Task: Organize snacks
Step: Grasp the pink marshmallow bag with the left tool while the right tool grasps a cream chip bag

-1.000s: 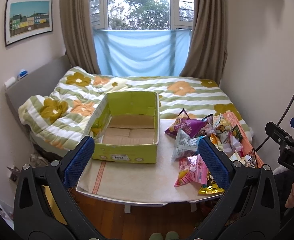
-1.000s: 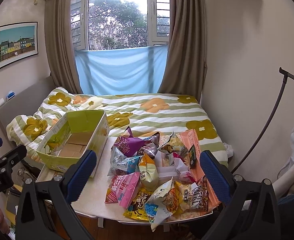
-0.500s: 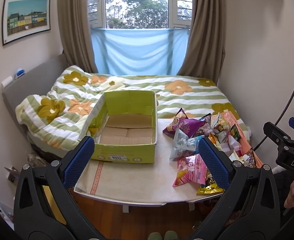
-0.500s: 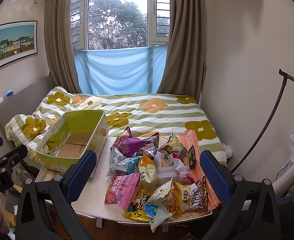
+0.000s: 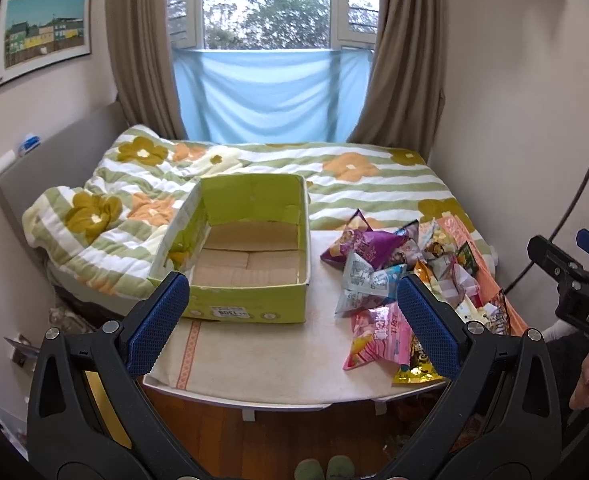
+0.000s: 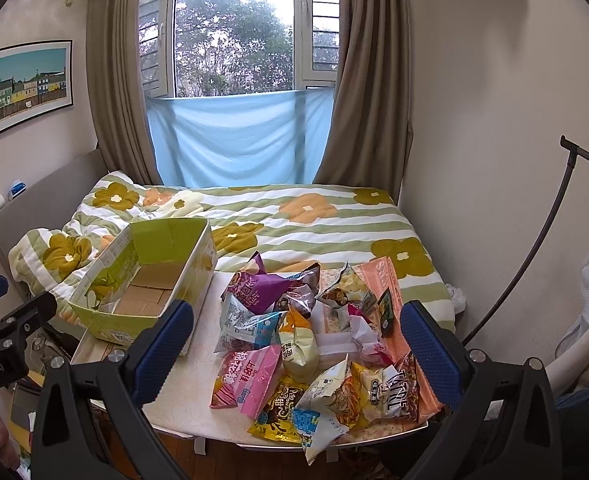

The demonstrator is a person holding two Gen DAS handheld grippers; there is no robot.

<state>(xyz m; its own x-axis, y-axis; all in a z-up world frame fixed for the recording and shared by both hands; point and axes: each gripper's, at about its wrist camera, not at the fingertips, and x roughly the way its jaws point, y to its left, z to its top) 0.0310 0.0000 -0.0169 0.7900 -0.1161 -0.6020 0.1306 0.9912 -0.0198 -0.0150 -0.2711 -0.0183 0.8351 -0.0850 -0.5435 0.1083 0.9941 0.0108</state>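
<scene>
1. I hold my left gripper (image 5: 292, 330) raised and level in front of the white bench (image 5: 262, 354), its blue-padded fingers (image 5: 156, 322) spread wide with nothing between them; it faces the open green cardboard box (image 5: 250, 256).
2. My right gripper (image 6: 296, 344) hangs the same way to the right of the box, fingers (image 6: 428, 346) wide apart and empty, facing the heap of snack bags.
3. The snacks lie loose on the bench right of the box: a purple foil bag (image 6: 260, 288) nearest it, a pale blue bag (image 6: 242, 326) just in front of that, a pink bag (image 6: 248, 376) nearer the bench's front edge.
4. The box holds only its brown cardboard floor.
5. Against a second ago, both views have crept slightly closer to the box; the bags lie as they did.
6. The left view shows a hand (image 5: 584, 380) on the right gripper's handle and green slippers (image 5: 326, 468) on the floor; only the right view shows the yellow and white bags (image 6: 326, 400) at the front of the heap in full.
7. Behind the box lies a bed with a striped, flowered quilt (image 6: 294, 220).
</scene>
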